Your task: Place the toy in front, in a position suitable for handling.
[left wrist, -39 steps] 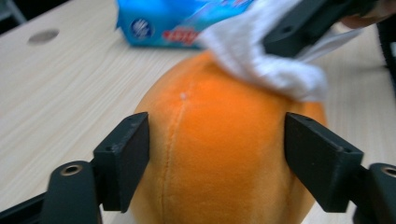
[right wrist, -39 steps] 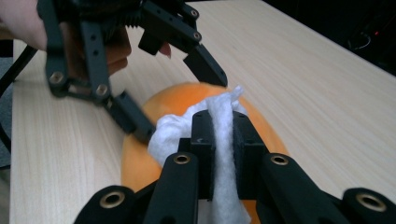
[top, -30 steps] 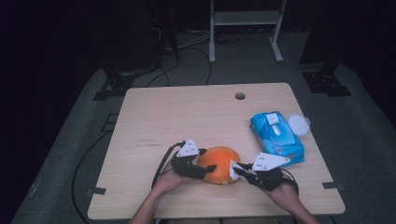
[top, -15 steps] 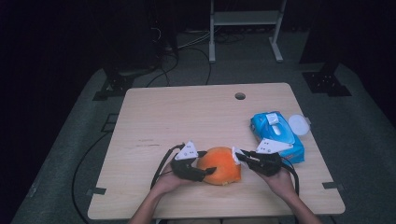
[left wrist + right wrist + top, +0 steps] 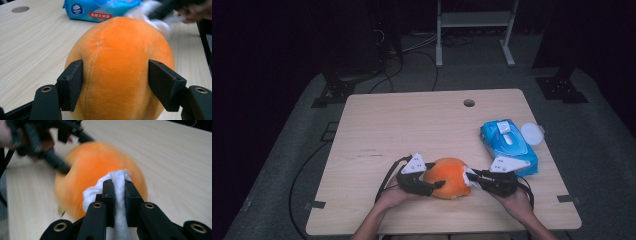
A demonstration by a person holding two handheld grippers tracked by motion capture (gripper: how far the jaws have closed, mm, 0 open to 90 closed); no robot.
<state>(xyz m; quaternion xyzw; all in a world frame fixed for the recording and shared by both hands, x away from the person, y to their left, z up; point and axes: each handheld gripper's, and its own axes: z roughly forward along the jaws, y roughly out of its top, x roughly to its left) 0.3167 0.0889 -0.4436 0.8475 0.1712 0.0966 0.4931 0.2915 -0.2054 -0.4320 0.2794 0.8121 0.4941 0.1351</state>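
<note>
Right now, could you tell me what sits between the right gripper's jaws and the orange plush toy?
A white wipe: the right gripper pinches it against the orange plush toy, as the right gripper view shows. The high view shows the same white wad there.

Matte black two-jaw left gripper [image 5: 435, 185] and right gripper [image 5: 471, 176] carry pale triangular top plates, brass-ringed screw holes and trailing black cables.
</note>
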